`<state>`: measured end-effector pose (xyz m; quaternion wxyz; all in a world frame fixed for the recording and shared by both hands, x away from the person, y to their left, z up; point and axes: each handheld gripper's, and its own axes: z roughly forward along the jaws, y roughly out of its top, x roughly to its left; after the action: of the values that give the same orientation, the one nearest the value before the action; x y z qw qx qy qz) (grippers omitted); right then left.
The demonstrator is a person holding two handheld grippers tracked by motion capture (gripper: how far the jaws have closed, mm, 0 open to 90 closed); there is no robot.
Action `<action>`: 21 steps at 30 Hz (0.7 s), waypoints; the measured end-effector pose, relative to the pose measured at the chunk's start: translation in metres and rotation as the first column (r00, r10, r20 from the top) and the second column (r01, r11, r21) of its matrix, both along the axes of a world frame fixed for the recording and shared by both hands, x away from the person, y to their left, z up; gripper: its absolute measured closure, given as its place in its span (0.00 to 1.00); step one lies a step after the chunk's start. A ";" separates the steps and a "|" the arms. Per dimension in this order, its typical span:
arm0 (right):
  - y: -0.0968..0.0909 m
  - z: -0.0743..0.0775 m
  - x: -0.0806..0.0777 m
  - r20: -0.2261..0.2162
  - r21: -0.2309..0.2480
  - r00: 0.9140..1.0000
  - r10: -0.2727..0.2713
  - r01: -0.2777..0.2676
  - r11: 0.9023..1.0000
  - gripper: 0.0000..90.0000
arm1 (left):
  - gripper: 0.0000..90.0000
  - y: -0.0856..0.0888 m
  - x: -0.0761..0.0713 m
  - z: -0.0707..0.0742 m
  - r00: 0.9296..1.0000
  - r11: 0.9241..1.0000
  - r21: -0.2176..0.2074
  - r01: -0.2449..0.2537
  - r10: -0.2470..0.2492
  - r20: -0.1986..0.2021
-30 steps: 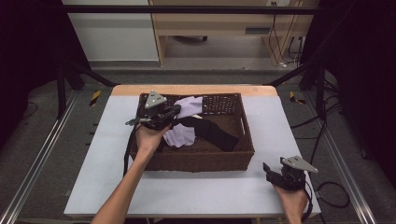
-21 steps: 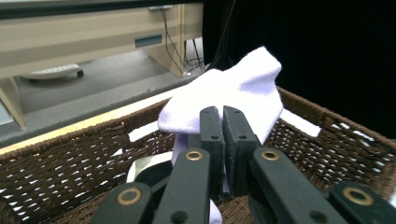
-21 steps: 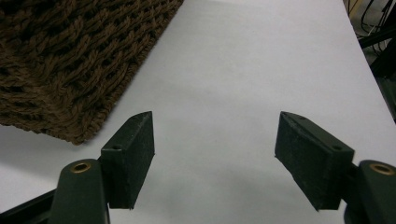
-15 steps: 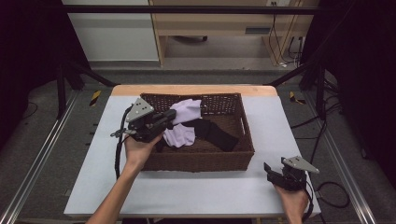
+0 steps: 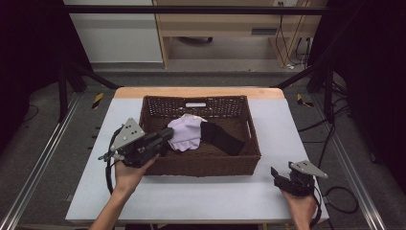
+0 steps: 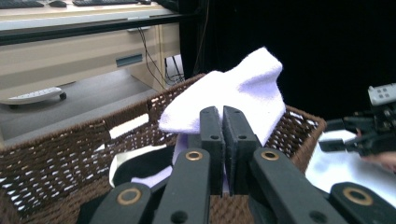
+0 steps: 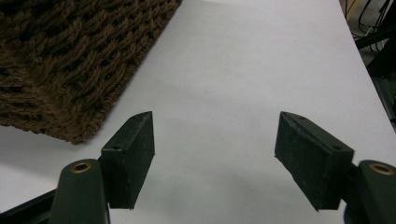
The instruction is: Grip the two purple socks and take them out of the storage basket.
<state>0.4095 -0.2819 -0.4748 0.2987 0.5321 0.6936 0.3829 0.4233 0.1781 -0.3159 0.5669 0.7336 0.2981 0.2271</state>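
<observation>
A lavender sock [image 5: 184, 134] is pinched at one end by my left gripper [image 5: 167, 135], which sits over the left rim of a brown woven basket [image 5: 201, 167]. In the left gripper view the jaws are pressed together on the sock [image 6: 243, 88], which stands up above my left gripper [image 6: 222, 116]. A black sock [image 5: 222, 139] lies inside the basket to the right of the lavender one. My right gripper [image 5: 280, 177] rests open on the white table near the front right corner. Nothing lies between its fingers [image 7: 215, 154], just bare tabletop.
The basket stands in the middle of the white table [image 5: 191, 201], and its corner [image 7: 70, 60] lies to the left of my right gripper. A wooden desk [image 5: 230, 28] and cables stand beyond the far edge. Metal rails run along both sides.
My left gripper has moved left and toward the person, from over the basket's middle to its left rim, dragging the lavender sock with it. The right gripper has stayed put.
</observation>
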 end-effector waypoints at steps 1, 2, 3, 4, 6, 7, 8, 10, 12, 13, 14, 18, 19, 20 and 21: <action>0.000 0.000 0.000 0.000 0.001 1.000 0.000 0.000 1.000 0.32 | 0.96 0.003 -0.006 -0.001 1.000 1.000 -0.003 0.006 -0.006 0.003; 0.000 0.000 0.000 0.000 0.001 1.000 0.000 0.000 1.000 0.32 | 0.96 0.003 -0.006 -0.001 1.000 1.000 -0.003 0.006 -0.006 0.003; 0.000 0.000 0.000 0.001 0.001 1.000 0.000 0.000 1.000 0.32 | 0.96 0.003 -0.009 -0.002 1.000 1.000 -0.003 0.007 -0.007 0.004; 0.000 0.000 0.000 0.001 0.001 1.000 0.000 0.000 1.000 0.32 | 0.96 0.004 -0.012 -0.003 1.000 1.000 0.001 0.012 -0.012 0.005; 0.000 0.000 0.000 0.002 0.001 1.000 0.000 0.000 1.000 0.32 | 0.96 0.005 -0.018 -0.004 1.000 1.000 0.004 0.018 -0.018 0.009; 0.000 0.000 0.000 0.006 -0.003 1.000 0.001 -0.001 1.000 0.32 | 0.96 0.006 -0.021 -0.005 1.000 1.000 0.004 0.026 -0.026 0.007; 0.000 0.000 -0.001 0.004 -0.004 1.000 0.001 -0.001 1.000 0.32 | 0.96 0.006 -0.023 -0.006 0.999 1.000 0.002 0.031 -0.031 0.008; 0.000 0.000 -0.001 0.004 -0.004 1.000 0.001 -0.001 1.000 0.32 | 0.96 0.006 -0.030 -0.008 0.999 0.999 0.015 0.041 -0.041 0.012; 0.000 0.000 -0.001 0.005 -0.004 1.000 0.000 0.000 1.000 0.32 | 0.96 0.006 -0.038 -0.012 0.998 0.998 0.027 0.058 -0.058 0.008; 0.000 0.000 -0.001 0.004 0.000 1.000 -0.001 0.001 1.000 0.32 | 0.96 0.006 -0.041 -0.014 0.998 0.997 0.030 0.065 -0.065 0.007; 0.000 0.000 -0.001 0.006 -0.003 1.000 0.002 -0.002 1.000 0.32 | 0.96 0.007 -0.045 -0.016 0.997 0.997 0.032 0.071 -0.071 0.004; 0.000 0.001 -0.001 0.006 0.000 1.000 0.000 0.000 1.000 0.32 | 0.96 0.007 -0.057 -0.025 0.995 0.995 0.038 0.096 -0.095 -0.005; 0.000 0.001 -0.001 0.006 0.000 1.000 0.000 0.000 1.000 0.32 | 0.96 0.007 -0.059 -0.026 0.995 0.994 0.041 0.101 -0.101 -0.010; 0.000 0.001 -0.001 0.007 -0.001 1.000 0.001 -0.001 1.000 0.32 | 0.96 0.007 -0.061 -0.028 0.994 0.993 0.045 0.106 -0.105 -0.016; 0.000 0.001 -0.001 0.003 0.002 1.000 0.002 -0.002 1.000 0.32 | 0.96 0.006 -0.063 -0.031 0.993 0.992 0.047 0.114 -0.113 -0.021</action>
<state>0.4080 -0.2815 -0.4741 0.2987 0.5311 0.6934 0.3846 0.3598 0.1844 -0.3469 0.5584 0.7648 0.2557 0.1947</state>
